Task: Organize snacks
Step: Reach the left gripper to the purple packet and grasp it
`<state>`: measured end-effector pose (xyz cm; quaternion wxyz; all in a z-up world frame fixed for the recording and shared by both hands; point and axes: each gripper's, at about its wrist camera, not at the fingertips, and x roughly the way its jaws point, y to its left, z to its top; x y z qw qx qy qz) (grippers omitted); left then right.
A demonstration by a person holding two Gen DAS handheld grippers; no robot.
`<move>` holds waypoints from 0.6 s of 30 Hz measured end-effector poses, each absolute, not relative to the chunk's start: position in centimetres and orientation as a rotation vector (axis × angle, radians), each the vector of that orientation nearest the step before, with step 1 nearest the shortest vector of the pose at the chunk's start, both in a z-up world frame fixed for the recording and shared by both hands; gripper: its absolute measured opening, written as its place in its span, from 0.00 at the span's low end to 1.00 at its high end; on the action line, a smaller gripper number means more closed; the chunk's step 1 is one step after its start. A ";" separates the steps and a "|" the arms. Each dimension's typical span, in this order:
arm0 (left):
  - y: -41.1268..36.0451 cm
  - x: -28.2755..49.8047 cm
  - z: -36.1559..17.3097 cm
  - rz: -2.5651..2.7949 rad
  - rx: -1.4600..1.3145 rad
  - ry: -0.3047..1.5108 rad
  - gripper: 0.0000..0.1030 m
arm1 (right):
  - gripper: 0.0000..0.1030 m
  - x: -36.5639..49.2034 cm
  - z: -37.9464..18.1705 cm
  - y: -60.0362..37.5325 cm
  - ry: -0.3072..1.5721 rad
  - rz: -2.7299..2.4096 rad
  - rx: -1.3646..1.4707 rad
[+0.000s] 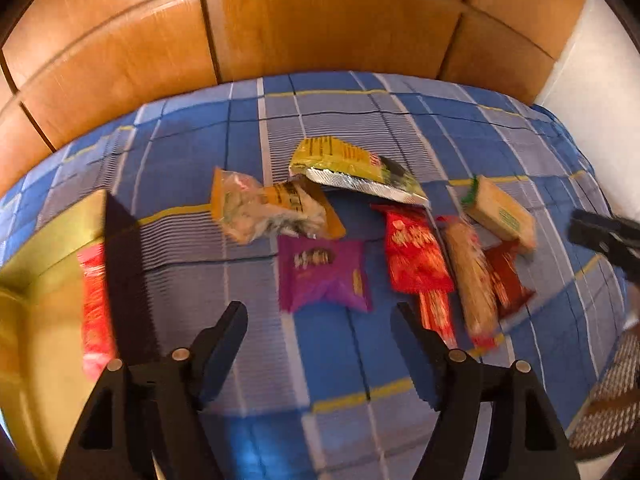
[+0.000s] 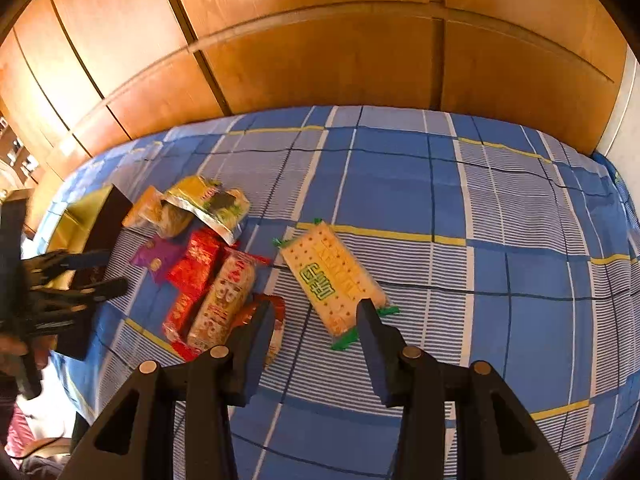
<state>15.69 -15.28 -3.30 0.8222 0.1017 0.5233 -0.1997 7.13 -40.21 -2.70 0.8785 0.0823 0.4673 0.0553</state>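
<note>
Several snack packets lie on a blue plaid bedspread (image 1: 352,364). In the left wrist view: a purple packet (image 1: 324,276), a red packet (image 1: 414,254), a tan biscuit roll (image 1: 472,280), a cracker pack with green ends (image 1: 500,212), a yellow-green foil bag (image 1: 352,168) and a clear orange-edged bag (image 1: 268,210). A gold box (image 1: 36,320) at the left holds a red packet (image 1: 94,308). My left gripper (image 1: 320,312) is open and empty, just short of the purple packet. My right gripper (image 2: 316,308) is open and empty, at the near end of the cracker pack (image 2: 332,276).
Wooden wardrobe doors (image 1: 320,28) stand behind the bed. A white wall (image 1: 600,80) is at the right. The gold box (image 2: 80,216) with its dark lid shows at the left of the right wrist view, beside my left gripper (image 2: 108,276). A woven brown surface (image 1: 612,384) lies at the right edge.
</note>
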 end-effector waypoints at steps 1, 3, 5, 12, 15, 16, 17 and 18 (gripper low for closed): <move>-15.7 16.3 -3.8 -0.412 0.223 1.119 0.73 | 0.42 7.1 -2.6 -40.2 0.971 0.117 0.176; -16.3 17.3 -4.7 -0.405 0.234 1.136 0.73 | 0.42 7.1 -2.4 -40.2 0.965 0.125 0.183; -16.8 17.9 -5.4 -0.417 0.237 1.152 0.73 | 0.42 7.1 -2.3 -40.1 0.960 0.140 0.193; -17.4 18.2 -6.5 -0.426 0.264 1.121 0.41 | 0.42 7.4 -2.3 -39.7 0.961 0.142 0.170; -16.5 16.5 -5.8 -0.459 0.181 1.096 0.35 | 0.42 7.3 -2.3 -39.7 0.956 0.128 0.158; -16.3 15.5 -5.6 -0.453 0.176 1.085 0.35 | 0.42 7.3 -2.3 -39.8 0.954 0.122 0.158; -16.2 14.7 -5.5 -0.454 0.168 1.078 0.34 | 0.42 7.3 -2.4 -40.0 0.955 0.111 0.160; -15.7 13.5 -5.4 -0.459 0.151 1.070 0.34 | 0.42 7.4 -2.5 -40.3 0.963 0.098 0.163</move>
